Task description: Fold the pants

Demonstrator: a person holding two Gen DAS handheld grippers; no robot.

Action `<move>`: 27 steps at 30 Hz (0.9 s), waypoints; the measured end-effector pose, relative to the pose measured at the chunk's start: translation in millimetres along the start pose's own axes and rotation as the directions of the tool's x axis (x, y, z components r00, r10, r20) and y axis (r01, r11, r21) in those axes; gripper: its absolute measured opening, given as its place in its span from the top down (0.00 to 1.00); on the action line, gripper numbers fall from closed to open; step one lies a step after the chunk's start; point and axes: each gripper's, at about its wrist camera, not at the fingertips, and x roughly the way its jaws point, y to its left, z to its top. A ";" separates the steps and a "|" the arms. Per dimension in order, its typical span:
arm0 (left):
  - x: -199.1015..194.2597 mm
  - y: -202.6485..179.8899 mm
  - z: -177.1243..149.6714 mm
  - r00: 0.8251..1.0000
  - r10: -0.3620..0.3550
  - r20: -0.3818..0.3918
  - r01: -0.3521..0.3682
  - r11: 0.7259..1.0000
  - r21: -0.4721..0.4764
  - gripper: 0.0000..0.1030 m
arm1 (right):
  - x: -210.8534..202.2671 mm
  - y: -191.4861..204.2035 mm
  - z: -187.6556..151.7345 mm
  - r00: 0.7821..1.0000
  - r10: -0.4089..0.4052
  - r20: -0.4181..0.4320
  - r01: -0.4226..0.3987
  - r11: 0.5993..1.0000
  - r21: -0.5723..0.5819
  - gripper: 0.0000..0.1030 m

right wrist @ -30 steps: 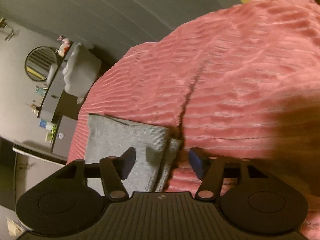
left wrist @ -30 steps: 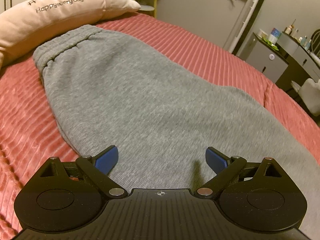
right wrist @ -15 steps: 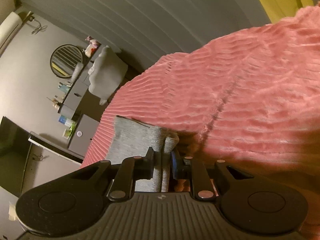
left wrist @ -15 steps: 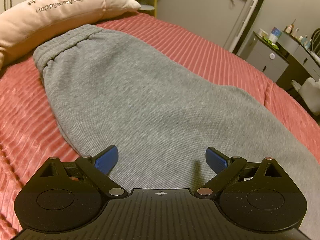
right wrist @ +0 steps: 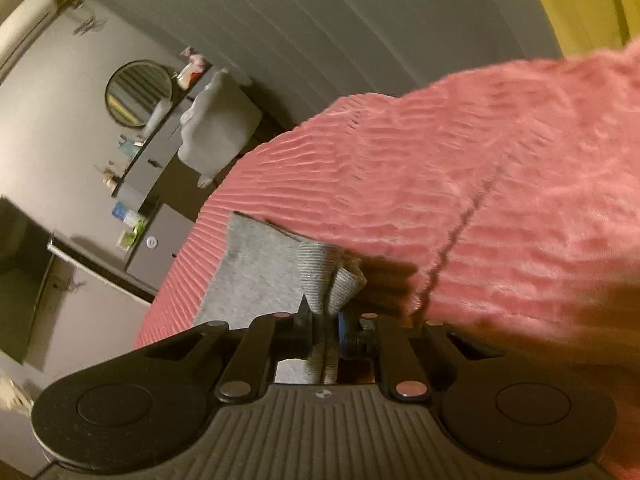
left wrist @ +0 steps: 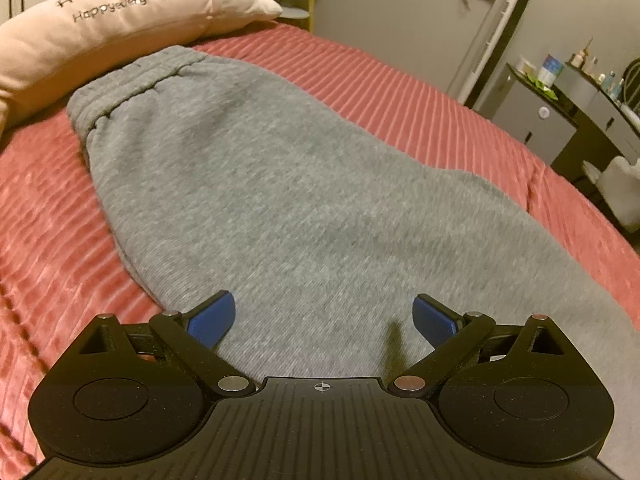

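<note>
Grey sweatpants [left wrist: 280, 184] lie flat on the pink ribbed bedspread [left wrist: 44, 240], waistband [left wrist: 132, 76] at the far left by the pillow. My left gripper [left wrist: 323, 316] is open and empty, hovering low over the middle of the pants. In the right wrist view my right gripper [right wrist: 326, 324] is shut on the ribbed cuffs [right wrist: 328, 276] at the leg end of the pants [right wrist: 256, 264] and lifts them off the bedspread [right wrist: 500, 200].
A long pink pillow [left wrist: 112, 16] with writing lies behind the waistband. A grey cabinet [left wrist: 532, 116] and a dresser with bottles stand beyond the bed's right edge. A round mirror [right wrist: 138, 92] hangs on the wall.
My right gripper closed on the pant cuffs and has raised them a little, tilting upward. My left gripper has stayed open over the pants.
</note>
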 end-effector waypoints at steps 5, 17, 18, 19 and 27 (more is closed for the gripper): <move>-10.4 4.3 -0.2 1.000 -0.016 0.009 0.016 0.999 -0.029 0.03 | 16.2 1.7 0.1 0.997 -0.042 -0.069 0.042 0.999 -0.007 0.83; -58.0 10.3 7.7 0.993 -0.086 0.083 0.087 0.996 -0.014 0.03 | -39.8 206.8 -62.4 0.973 0.228 -0.040 -0.191 0.692 -0.696 0.92; -60.5 8.1 8.2 0.991 -0.105 0.087 0.106 0.994 -0.016 0.03 | -46.6 229.0 -84.9 0.951 0.289 -0.107 -0.268 0.604 -0.750 0.92; -61.8 4.6 8.3 0.988 -0.126 0.087 0.128 0.992 -0.017 0.03 | -50.7 246.1 -108.3 0.928 0.326 -0.178 -0.333 0.517 -0.788 0.92; -54.2 -41.6 -2.5 0.972 -0.237 0.008 0.235 0.968 0.088 0.03 | 12.7 245.1 -264.6 0.780 0.015 -0.626 -0.588 0.361 -0.724 0.75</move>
